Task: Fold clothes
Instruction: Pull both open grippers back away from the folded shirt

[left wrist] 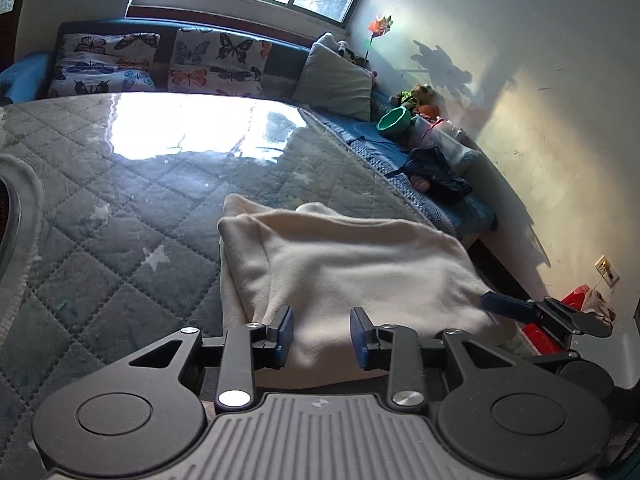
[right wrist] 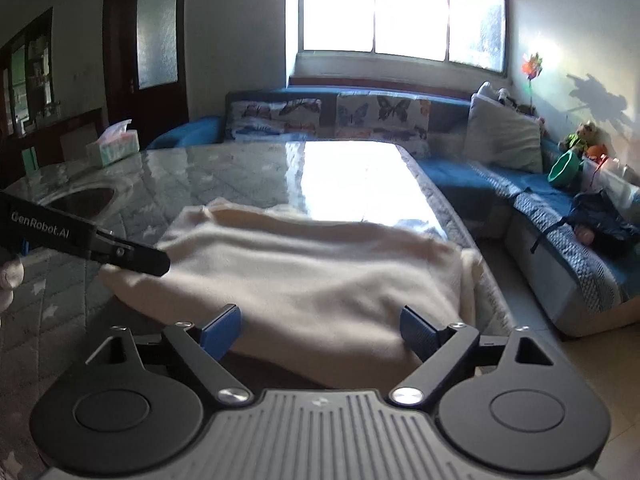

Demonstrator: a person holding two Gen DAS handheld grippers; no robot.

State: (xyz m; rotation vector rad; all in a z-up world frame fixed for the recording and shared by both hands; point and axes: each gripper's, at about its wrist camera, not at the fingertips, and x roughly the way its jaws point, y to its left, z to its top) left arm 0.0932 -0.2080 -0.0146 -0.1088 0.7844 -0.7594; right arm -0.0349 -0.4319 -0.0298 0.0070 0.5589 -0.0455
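Observation:
A cream fleece garment (left wrist: 360,264) lies folded on the glass-topped quilted table (left wrist: 120,220), near its right front corner. My left gripper (left wrist: 322,336) hovers at the garment's near edge. Its jaws are partly apart, and cloth shows in the gap without being pinched. In the right wrist view the same garment (right wrist: 312,256) spreads ahead. My right gripper (right wrist: 320,328) is wide open over its near edge, its pads clear of the cloth. One finger (right wrist: 140,258) of the left gripper reaches over the garment's left corner. A finger (left wrist: 504,306) of the right gripper rests at its right corner.
A blue sofa (right wrist: 460,168) with butterfly cushions (left wrist: 216,60) wraps the far and right sides, holding a green bowl (left wrist: 394,122) and a dark garment (left wrist: 436,170). A tissue box (right wrist: 114,146) and a round basin (right wrist: 86,200) sit on the table's left. Red items (left wrist: 540,336) lie on the floor.

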